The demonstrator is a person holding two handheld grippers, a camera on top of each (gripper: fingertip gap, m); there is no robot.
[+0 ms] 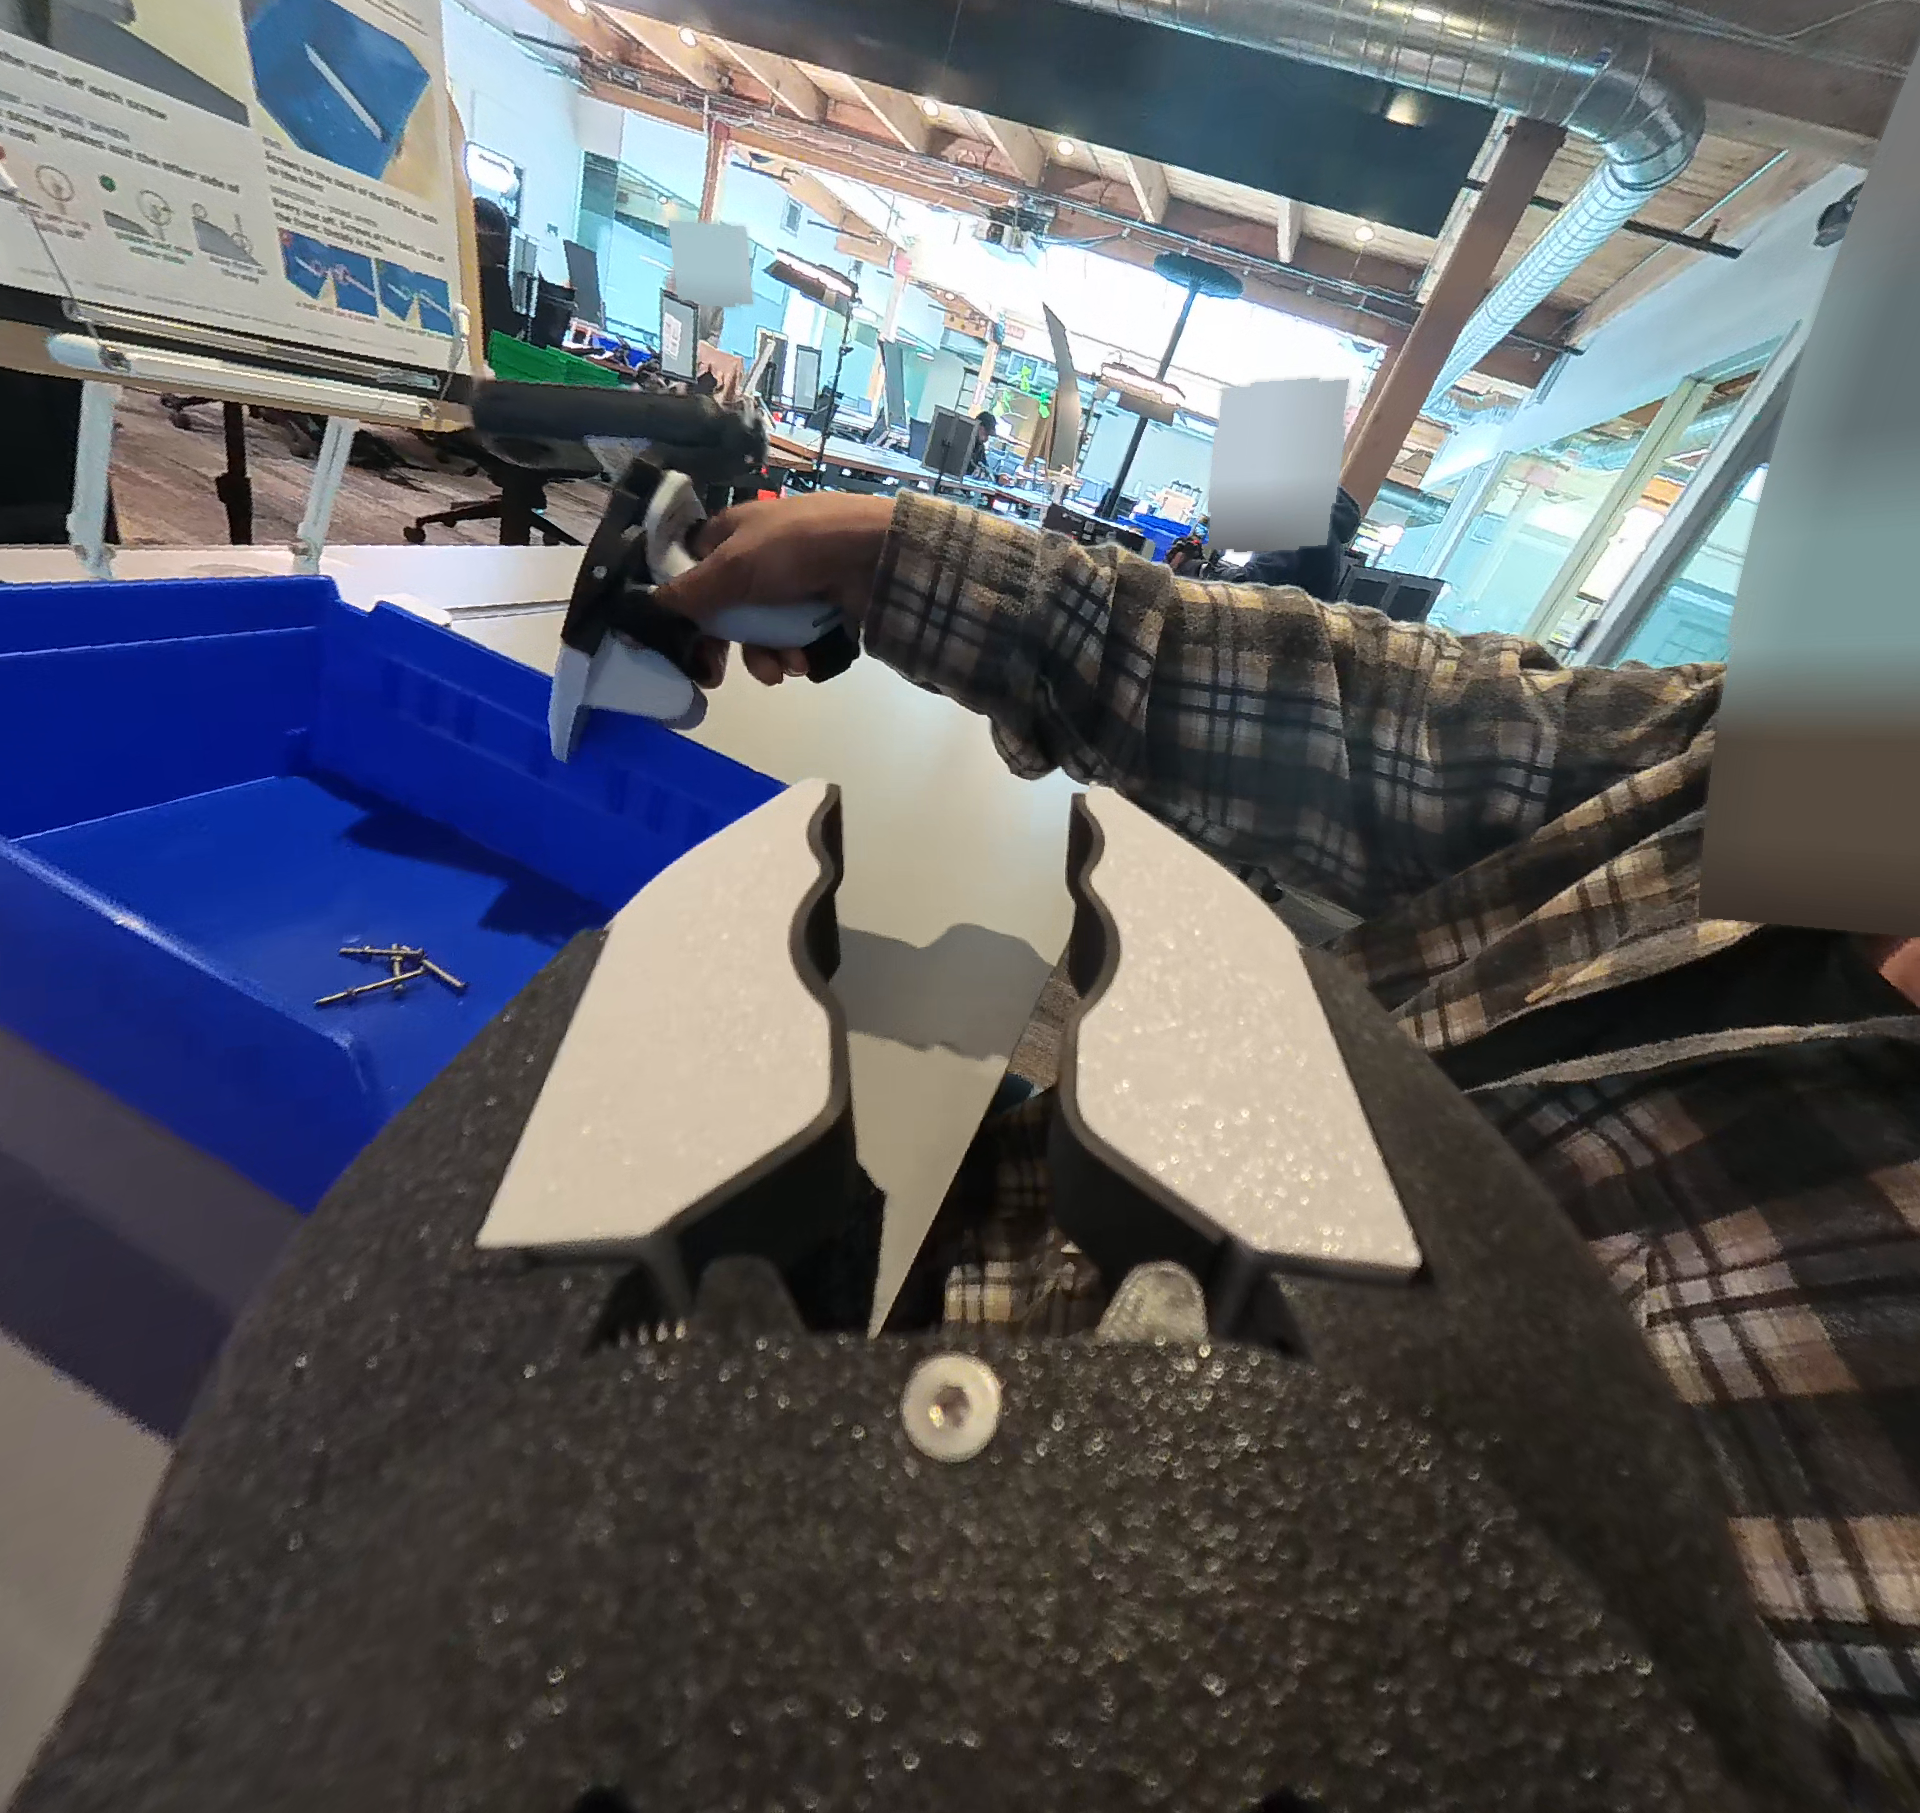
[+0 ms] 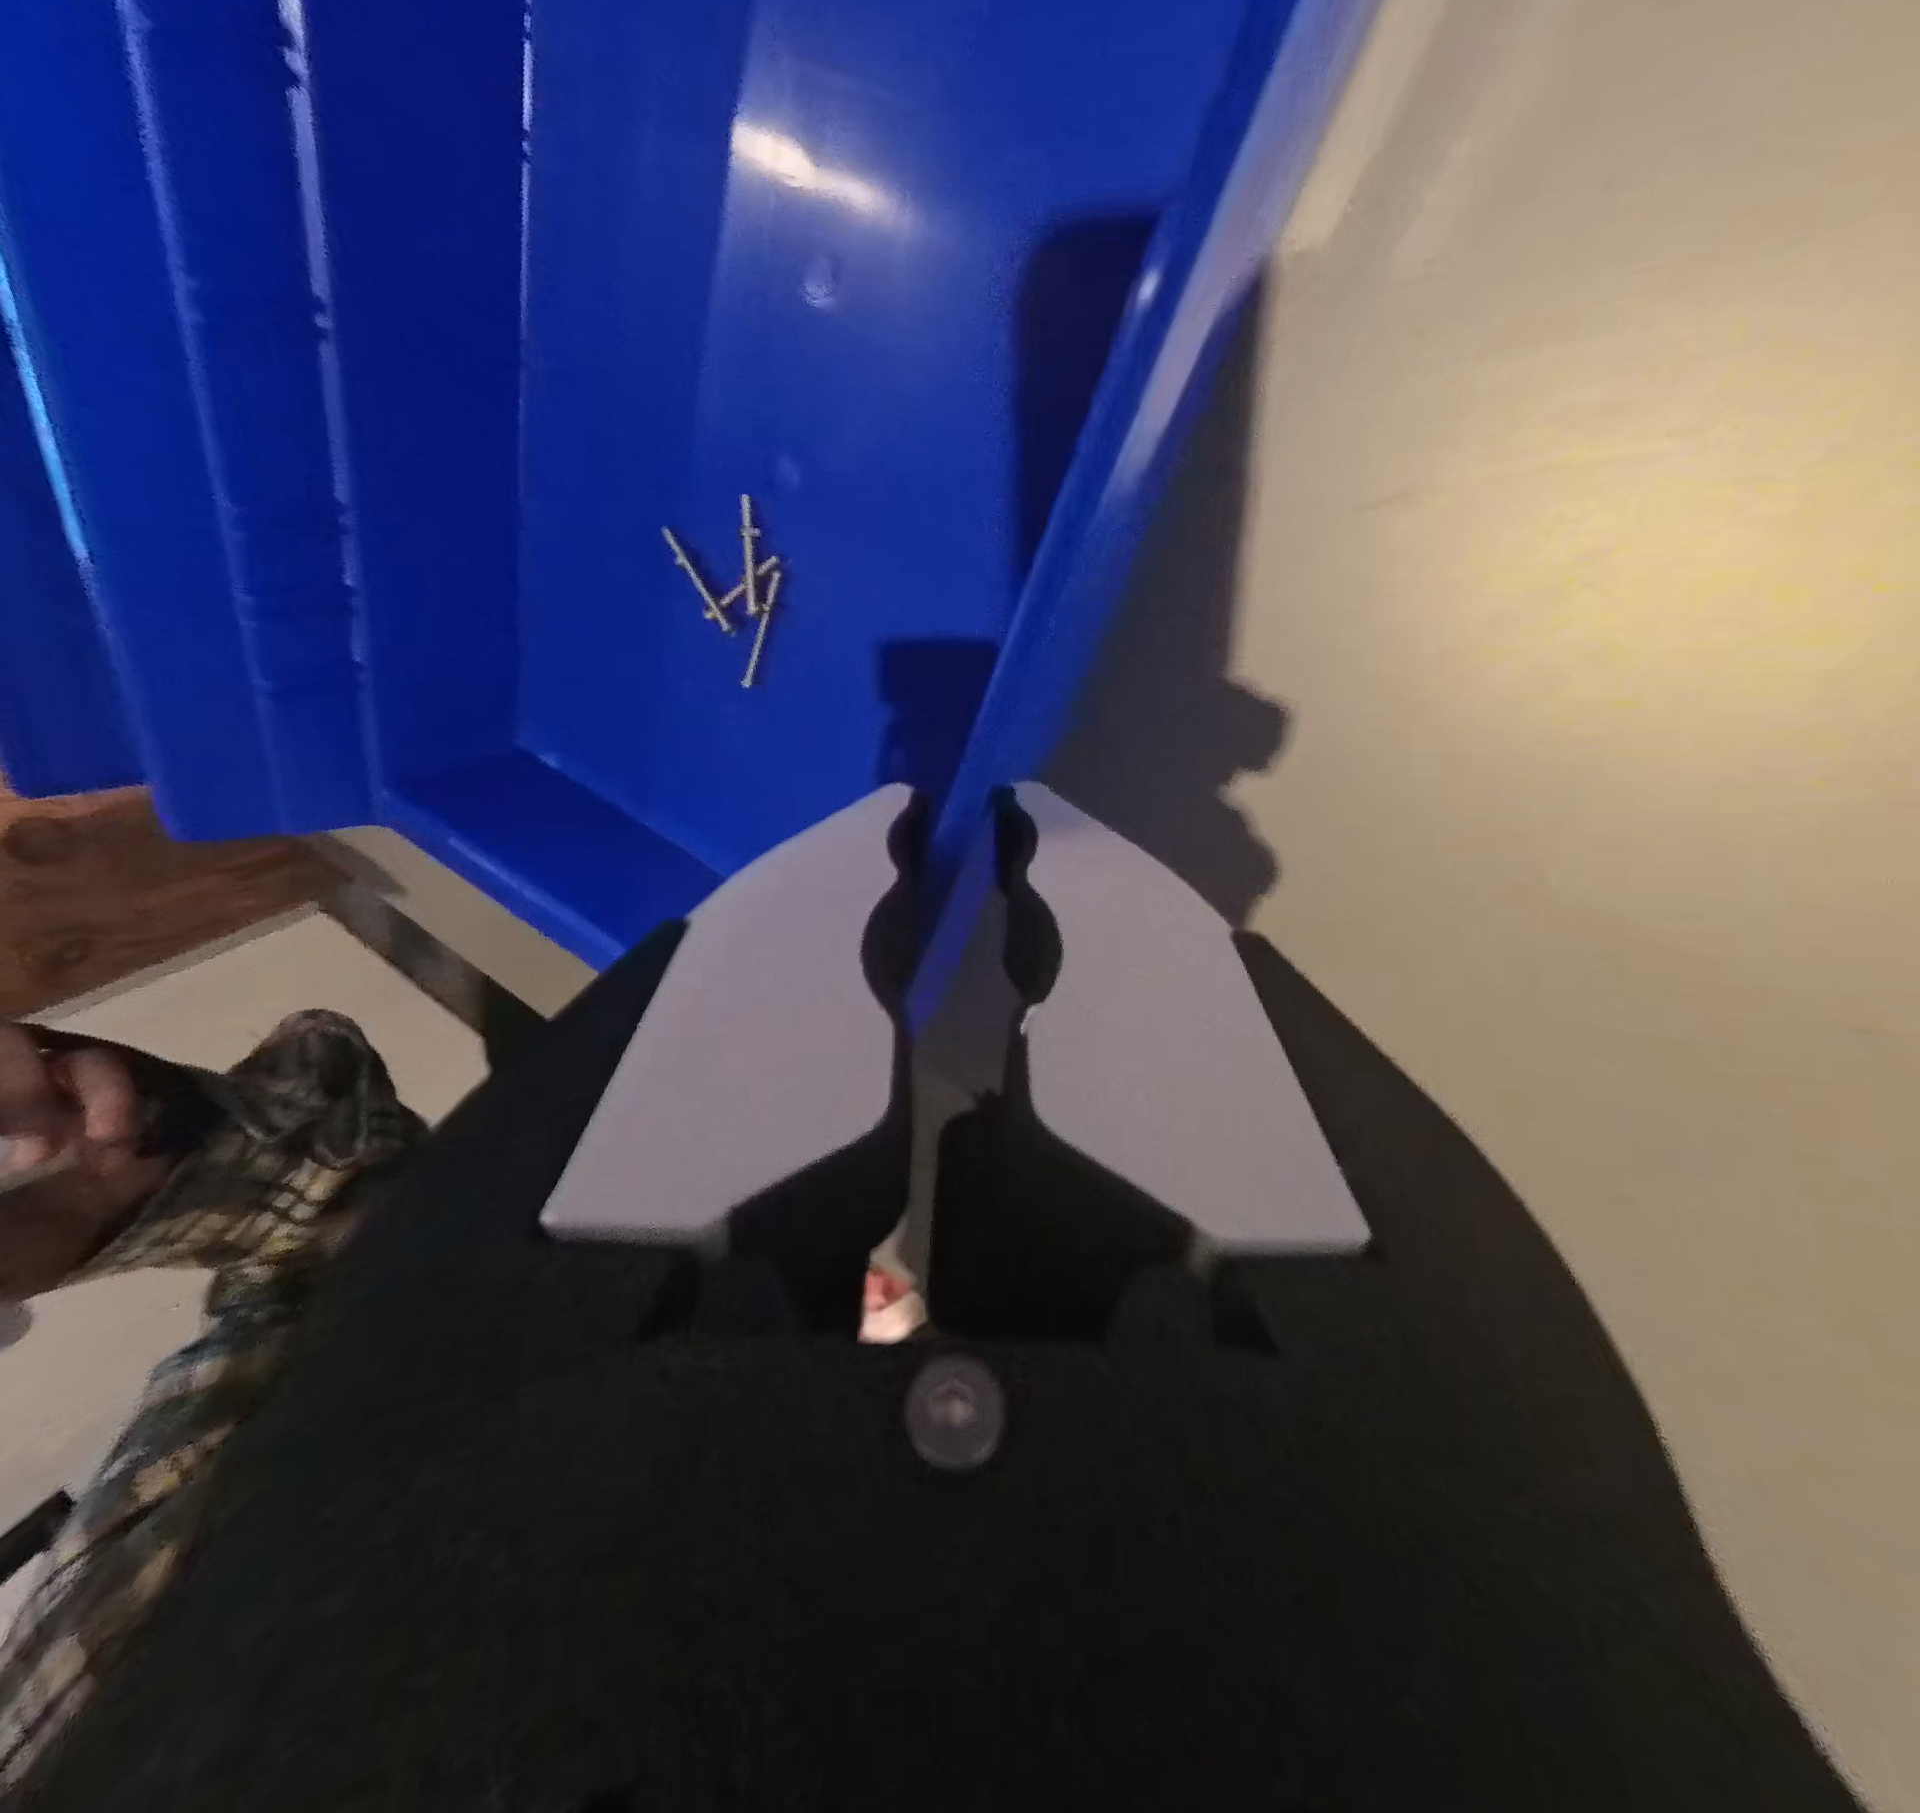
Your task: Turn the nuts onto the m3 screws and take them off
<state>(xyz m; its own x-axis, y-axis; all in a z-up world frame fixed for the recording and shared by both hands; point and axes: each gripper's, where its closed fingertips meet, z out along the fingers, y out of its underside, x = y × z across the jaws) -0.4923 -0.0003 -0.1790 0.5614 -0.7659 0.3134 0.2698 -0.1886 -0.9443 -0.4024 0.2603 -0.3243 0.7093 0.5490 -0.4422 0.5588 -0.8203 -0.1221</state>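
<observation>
Right gripper (image 2: 954,807) sits at the near wall of the blue bin (image 2: 1101,537), its two grey fingers drawn close with the rim of that wall passing between them; they look clamped on the rim, though motion blur hides whether both pads truly touch. From the left wrist view the same tool (image 1: 569,740) hangs tip-down on the bin's (image 1: 208,662) edge, held by a hand (image 1: 769,568) in a plaid sleeve (image 1: 1195,683). Left gripper (image 1: 951,818) hovers off the bin's corner over the white table (image 1: 883,724), its fingers spread wide and holding nothing.

Screws (image 2: 740,589) lie in a small loose cluster on the bin floor, crossed over one another, so no single long axis rules; several run roughly along the right gripper's line of sight. In the right wrist view they lie ahead and to the left of the right gripper, inside the wall it straddles. From the left gripper the cluster (image 1: 393,974) lies down and to the left, past the bin wall. Judging by this, the right gripper is nearer, needing to let go of the rim and dip inward
</observation>
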